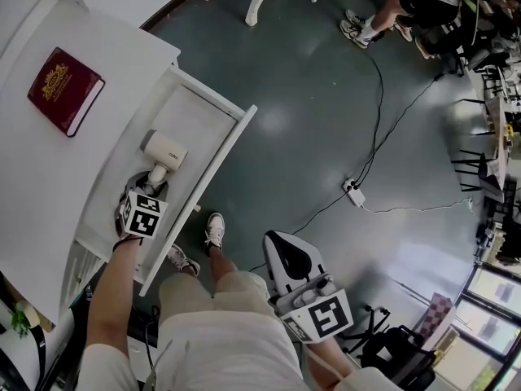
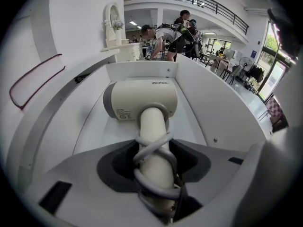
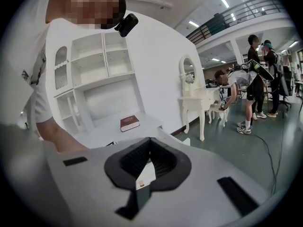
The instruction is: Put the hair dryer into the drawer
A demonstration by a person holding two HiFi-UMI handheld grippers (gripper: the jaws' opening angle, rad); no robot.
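Observation:
The cream hair dryer (image 1: pixel 167 149) is inside the open white drawer (image 1: pixel 230 147), with its head toward the drawer's far end. My left gripper (image 1: pixel 151 187) points steeply down into the drawer. It is shut on the dryer's handle, which has the grey cord wound around it. In the left gripper view the handle (image 2: pixel 152 141) runs between the dark pads of the left gripper (image 2: pixel 154 171), and the drawer walls (image 2: pixel 208 98) rise on both sides. My right gripper (image 1: pixel 283 247) hangs over the floor beside the person's legs. In the right gripper view the right gripper (image 3: pixel 143 167) is shut with nothing in it.
A dark red book (image 1: pixel 65 90) lies on the white desk top (image 1: pixel 98 39) beside the drawer, and the book (image 3: pixel 129 123) also shows in the right gripper view. A white power strip (image 1: pixel 353 191) and cable cross the grey floor. Other people stand by a white dressing table (image 3: pixel 196 100) farther off.

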